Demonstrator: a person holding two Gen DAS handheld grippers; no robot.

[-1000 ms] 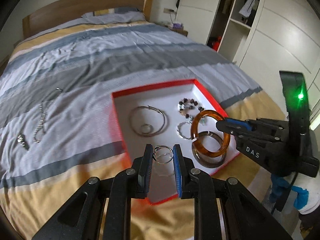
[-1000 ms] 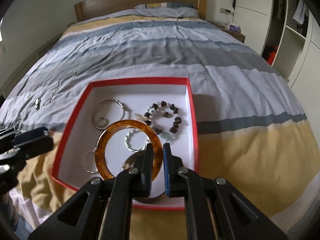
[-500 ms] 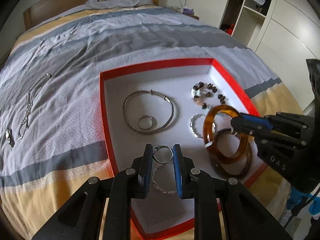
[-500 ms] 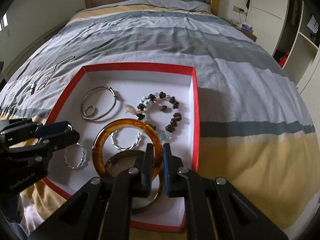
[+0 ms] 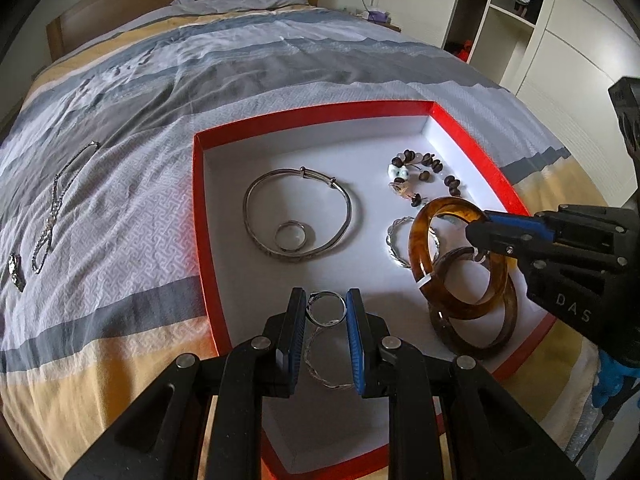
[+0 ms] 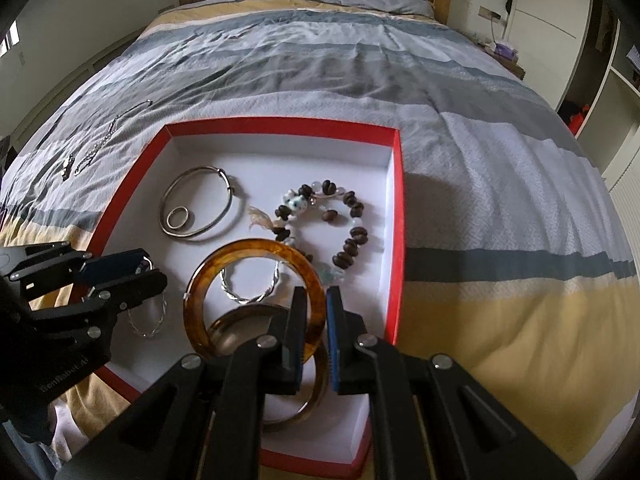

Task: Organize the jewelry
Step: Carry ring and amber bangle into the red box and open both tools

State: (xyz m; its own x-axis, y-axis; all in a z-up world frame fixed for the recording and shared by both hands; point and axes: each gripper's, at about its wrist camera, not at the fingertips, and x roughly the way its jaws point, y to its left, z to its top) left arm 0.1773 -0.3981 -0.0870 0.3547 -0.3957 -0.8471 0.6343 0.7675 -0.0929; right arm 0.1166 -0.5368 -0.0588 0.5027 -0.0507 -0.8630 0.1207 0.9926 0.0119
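A red box (image 5: pixel 197 200) with a white floor lies on the striped bedspread. My left gripper (image 5: pixel 326 297) is shut on a small silver ring (image 5: pixel 320 322), held low over the box's near left part. My right gripper (image 6: pixel 317 294) is shut on the rim of an amber bangle (image 6: pixel 248 246), which stands tilted over a darker brown bangle (image 5: pixel 500 336) lying in the box. In the right wrist view the left gripper (image 6: pixel 132 268) shows at the left, over the red box (image 6: pixel 396 220).
In the box lie a large silver bangle (image 5: pixel 247 216), a beaded bracelet (image 6: pixel 352 240) and two twisted silver rings (image 5: pixel 394 240) (image 5: pixel 320 376). A chain necklace (image 5: pixel 52 208) lies on the bedspread left of the box. White wardrobes stand at the right.
Both grippers have come down closer to the box, each still holding its piece. The amber bangle now hangs just above the darker bangle.
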